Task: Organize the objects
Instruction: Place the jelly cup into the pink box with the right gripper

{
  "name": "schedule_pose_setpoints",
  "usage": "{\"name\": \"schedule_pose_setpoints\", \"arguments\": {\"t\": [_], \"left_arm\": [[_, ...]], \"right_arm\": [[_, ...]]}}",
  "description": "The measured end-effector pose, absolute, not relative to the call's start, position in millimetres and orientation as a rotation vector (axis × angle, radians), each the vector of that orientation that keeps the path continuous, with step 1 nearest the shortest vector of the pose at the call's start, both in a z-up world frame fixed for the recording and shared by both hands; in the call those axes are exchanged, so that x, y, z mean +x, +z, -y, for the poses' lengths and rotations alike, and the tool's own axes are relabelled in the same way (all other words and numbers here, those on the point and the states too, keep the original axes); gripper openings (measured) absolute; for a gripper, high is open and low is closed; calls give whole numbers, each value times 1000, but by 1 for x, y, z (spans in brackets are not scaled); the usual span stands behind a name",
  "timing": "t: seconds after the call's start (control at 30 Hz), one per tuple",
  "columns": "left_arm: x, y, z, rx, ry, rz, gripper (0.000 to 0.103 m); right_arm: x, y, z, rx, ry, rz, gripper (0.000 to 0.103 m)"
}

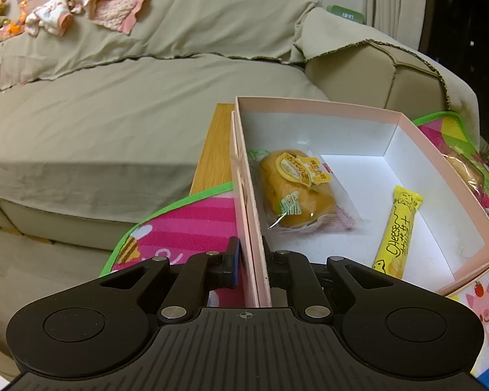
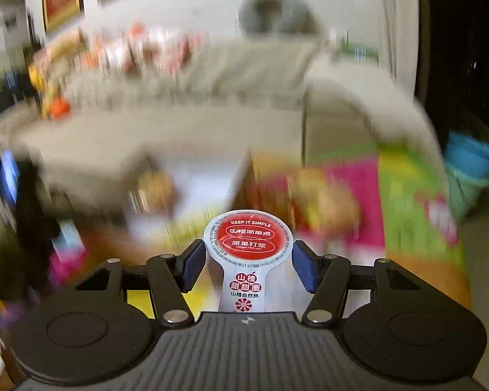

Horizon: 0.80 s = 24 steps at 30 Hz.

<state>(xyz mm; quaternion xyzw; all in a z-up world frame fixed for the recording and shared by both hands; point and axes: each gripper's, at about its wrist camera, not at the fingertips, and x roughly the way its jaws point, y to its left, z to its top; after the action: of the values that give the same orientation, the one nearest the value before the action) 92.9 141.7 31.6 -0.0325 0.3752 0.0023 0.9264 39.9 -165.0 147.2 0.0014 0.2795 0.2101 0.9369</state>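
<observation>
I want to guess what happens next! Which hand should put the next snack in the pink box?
Probably the right. The right gripper already holds a red-topped snack pack, while the left gripper is clamped on the pink box wall, steadying it.

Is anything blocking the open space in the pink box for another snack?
Nothing visible does. In the pink box, only a wrapped bun and a cheese stick lie on the floor, with bare white floor between and behind them.

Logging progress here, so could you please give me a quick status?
Left hand-held gripper shut on box wall. Right hand-held gripper shut on snack cup, mid-move. Bun and cheese stick boxed. Nothing blocking.
</observation>
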Motion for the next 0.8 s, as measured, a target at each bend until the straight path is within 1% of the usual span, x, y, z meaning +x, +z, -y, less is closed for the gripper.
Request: {"name": "schedule_pose_setpoints", "arguments": {"t": [0.1,0.2,0.37,0.53,0.63,0.7,0.8], "left_arm": [[93,32,-142,-64,5,-770,12],[94,32,-143,-60,4,-772,12],[94,31,-142,-61,5,-771,12],[94,31,-142,-64,2,-769,13],[95,31,-141,-67,-2,-767,13],[95,31,-141,-69,-5,-766,13],[95,31,-141,-70,-7,-765,13]], "right_arm": [[50,191,156,81,475,-444,58],[67,204,136,113,494,-397,59],[103,188,91,88,508,-479,59],[129,167,68,115,491,-536,59],[138,148,67,150,461,-563,68],[142,138,73,185,462,-598,68],[143,130,91,189,428,-603,68]]}}
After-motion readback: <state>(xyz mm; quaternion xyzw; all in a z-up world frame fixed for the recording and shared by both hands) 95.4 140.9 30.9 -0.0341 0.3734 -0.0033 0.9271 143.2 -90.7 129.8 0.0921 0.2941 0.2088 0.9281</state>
